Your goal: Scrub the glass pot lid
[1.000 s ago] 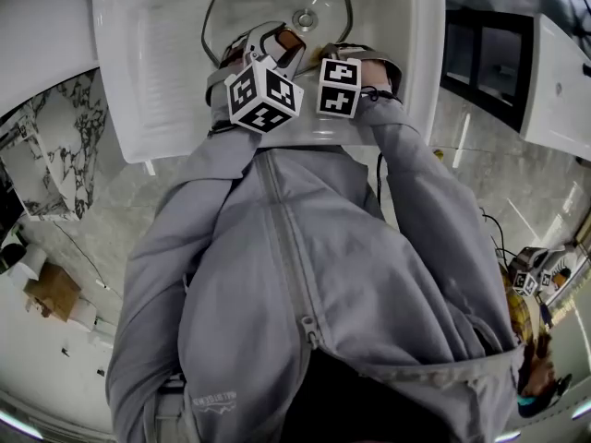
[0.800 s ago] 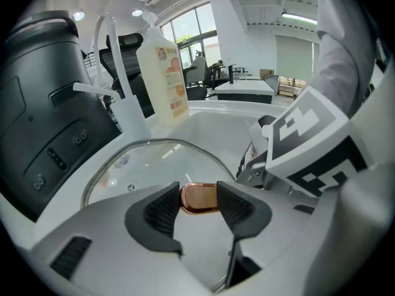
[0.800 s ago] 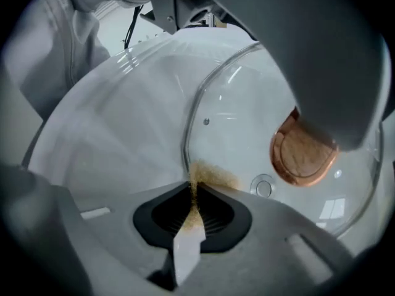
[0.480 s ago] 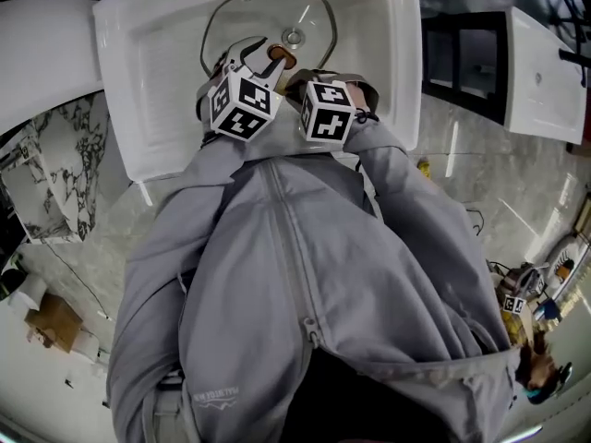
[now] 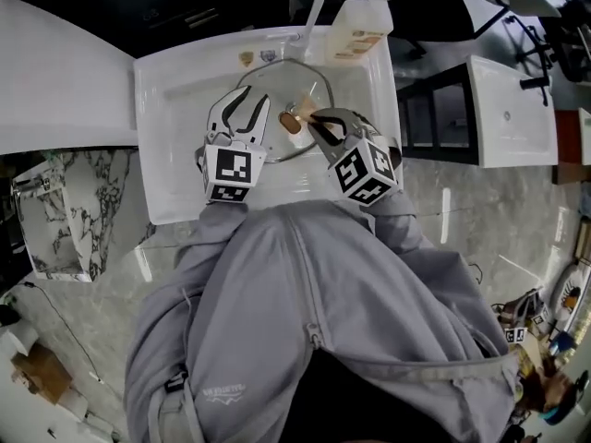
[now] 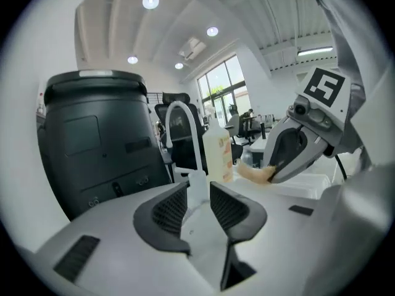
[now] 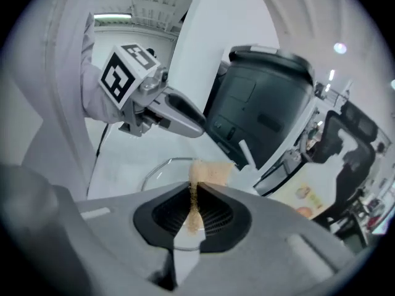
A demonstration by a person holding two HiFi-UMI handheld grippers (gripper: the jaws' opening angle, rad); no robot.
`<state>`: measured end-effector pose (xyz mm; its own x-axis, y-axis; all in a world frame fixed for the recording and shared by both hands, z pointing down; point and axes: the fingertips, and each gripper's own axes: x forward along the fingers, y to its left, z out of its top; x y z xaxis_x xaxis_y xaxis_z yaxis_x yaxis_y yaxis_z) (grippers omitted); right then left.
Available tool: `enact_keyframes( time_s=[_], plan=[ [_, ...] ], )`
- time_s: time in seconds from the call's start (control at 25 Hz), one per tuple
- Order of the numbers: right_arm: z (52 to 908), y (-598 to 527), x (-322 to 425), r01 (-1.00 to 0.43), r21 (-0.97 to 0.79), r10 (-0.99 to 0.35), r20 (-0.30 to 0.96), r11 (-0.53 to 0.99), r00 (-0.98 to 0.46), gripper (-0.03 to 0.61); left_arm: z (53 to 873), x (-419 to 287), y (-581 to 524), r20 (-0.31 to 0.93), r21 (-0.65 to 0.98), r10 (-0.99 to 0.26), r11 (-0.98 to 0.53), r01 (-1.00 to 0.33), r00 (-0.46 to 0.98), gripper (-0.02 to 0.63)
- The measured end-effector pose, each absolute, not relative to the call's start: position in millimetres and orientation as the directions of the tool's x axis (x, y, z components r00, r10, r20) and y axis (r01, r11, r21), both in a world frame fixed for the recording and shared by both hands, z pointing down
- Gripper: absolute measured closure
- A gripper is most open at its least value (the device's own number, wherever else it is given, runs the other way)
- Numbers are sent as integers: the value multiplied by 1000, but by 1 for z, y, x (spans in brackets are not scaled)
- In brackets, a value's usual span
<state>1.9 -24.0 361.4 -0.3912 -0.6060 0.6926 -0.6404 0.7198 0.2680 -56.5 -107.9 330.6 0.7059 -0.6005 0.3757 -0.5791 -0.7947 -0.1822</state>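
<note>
a white sink (image 5: 166, 109) fills the top of the head view, with the person's grey jacket (image 5: 305, 321) below it. left of middle, the left gripper (image 5: 247, 109) reaches over the basin. in the left gripper view its jaws (image 6: 199, 205) stand a narrow gap apart and are closing, with nothing between the pads. past them, from left to right, are a black bin (image 6: 99, 140), the curved tap (image 6: 185, 134) and a soap bottle (image 6: 217, 150).

the glass pot lid (image 5: 286, 86) lies in the sink basin between the two tools, its rim a thin ring just in front of the tap (image 5: 314, 3). a brown round thing (image 5: 290, 123) sits near the lid's middle; whether it is the knob i cannot tell. the left gripper's tips are over the lid's left part, but no view shows whether they touch it.

just right of the brown thing is a tan sponge (image 5: 305, 111), pinched by the right gripper (image 5: 316, 120). in the right gripper view those jaws (image 7: 194, 193) are pressed together on the sponge (image 7: 207, 172), which sticks out past the tips. below the sponge is the lid's edge (image 7: 162, 164), and the left gripper (image 7: 200, 128) is higher up. the bin (image 7: 259, 103) stands behind. from the left gripper view the right gripper (image 6: 271, 174) shows at the right with the sponge (image 6: 254, 172) at its tips.

at the far right corner of the sink stands the soap bottle (image 5: 358, 28).
</note>
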Motion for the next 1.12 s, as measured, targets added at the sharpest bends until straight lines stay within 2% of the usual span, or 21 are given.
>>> enact_keyframes(
  time_s=[0.16,0.32,0.4,0.52,0.8,1.12],
  plan=[
    [284,-49,10,-743,375,-797,495,555,-346,549,268,-62,-111,219,-199,-657,-754,-626,721,543],
    [215,-58,12,-829,391,-910,283,399,-304,549,212,-65,-106,102,-215,-678,-730,-649,728,571],
    [187,-57,16,-879,355,-947,171,318,-273,549,192,-65,-101,76,-213,-681,-725,-655,728,582],
    [164,-52,30,-958,198,-978,51,208,-201,549,180,-70,-97,56,-145,-708,-703,-696,704,600],
    [182,-36,21,-976,97,-979,70,197,-191,549,189,-78,-74,76,-46,-721,-693,-720,689,607],
    [186,-25,19,-986,88,-989,44,143,-140,549,197,-78,-57,80,-63,-693,-721,-691,716,607]
  ],
)
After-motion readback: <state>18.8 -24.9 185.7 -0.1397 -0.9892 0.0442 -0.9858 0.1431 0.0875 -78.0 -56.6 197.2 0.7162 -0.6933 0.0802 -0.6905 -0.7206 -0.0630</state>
